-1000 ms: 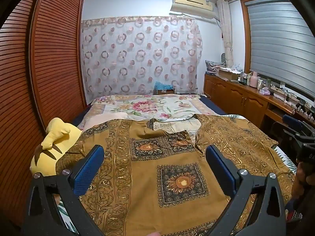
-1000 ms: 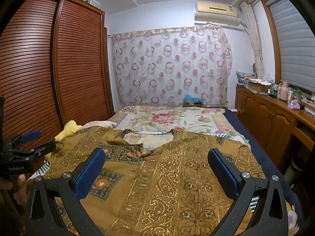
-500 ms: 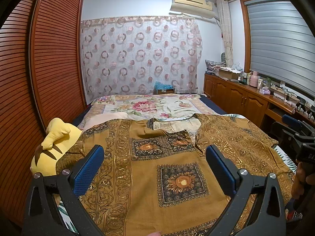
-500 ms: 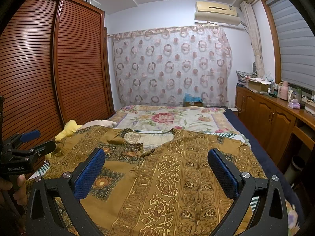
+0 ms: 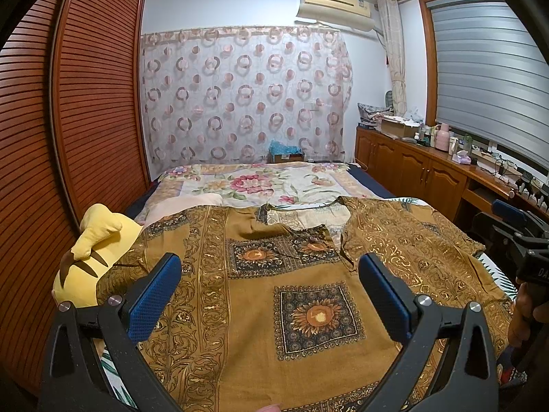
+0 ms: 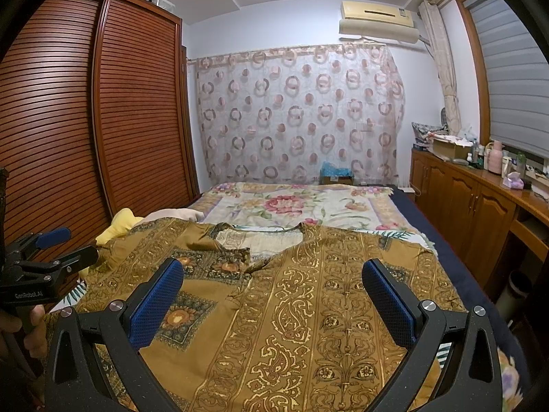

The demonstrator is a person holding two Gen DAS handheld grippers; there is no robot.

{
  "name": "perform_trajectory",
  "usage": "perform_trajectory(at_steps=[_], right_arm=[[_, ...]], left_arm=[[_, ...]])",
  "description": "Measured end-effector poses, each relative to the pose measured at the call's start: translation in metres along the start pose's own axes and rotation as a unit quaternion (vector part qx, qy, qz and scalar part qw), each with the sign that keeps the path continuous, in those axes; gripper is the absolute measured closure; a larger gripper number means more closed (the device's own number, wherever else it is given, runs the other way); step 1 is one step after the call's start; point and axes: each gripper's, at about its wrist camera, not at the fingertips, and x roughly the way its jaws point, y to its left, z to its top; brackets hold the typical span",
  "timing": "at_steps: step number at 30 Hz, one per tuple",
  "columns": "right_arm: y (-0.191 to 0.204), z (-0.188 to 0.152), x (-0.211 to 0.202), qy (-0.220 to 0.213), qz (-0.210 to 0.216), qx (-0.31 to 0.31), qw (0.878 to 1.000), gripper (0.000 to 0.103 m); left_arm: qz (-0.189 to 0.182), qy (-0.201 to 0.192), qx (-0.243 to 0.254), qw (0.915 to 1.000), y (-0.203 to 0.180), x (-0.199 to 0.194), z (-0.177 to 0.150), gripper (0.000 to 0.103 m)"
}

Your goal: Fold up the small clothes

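A brown and gold patterned shirt lies spread flat on the bed, neck opening toward the far end; it also shows in the right wrist view. My left gripper is open and empty, held above the shirt's left half. My right gripper is open and empty, held above the shirt's right half. The right gripper shows at the right edge of the left wrist view. The left gripper shows at the left edge of the right wrist view.
A yellow plush toy lies at the bed's left edge beside the slatted wardrobe. A floral bedspread covers the far bed. A wooden cabinet with clutter runs along the right wall.
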Motion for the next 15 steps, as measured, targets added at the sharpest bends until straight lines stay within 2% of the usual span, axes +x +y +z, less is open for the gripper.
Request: perform_trajectory(at_steps=[15], right_arm=[[-0.0004,0.0000,0.0002,0.001,0.000,0.000,1.000,0.000]], left_arm=[[0.000,0.001,0.000,1.0000,-0.0007,0.0005,-0.0001,0.000]])
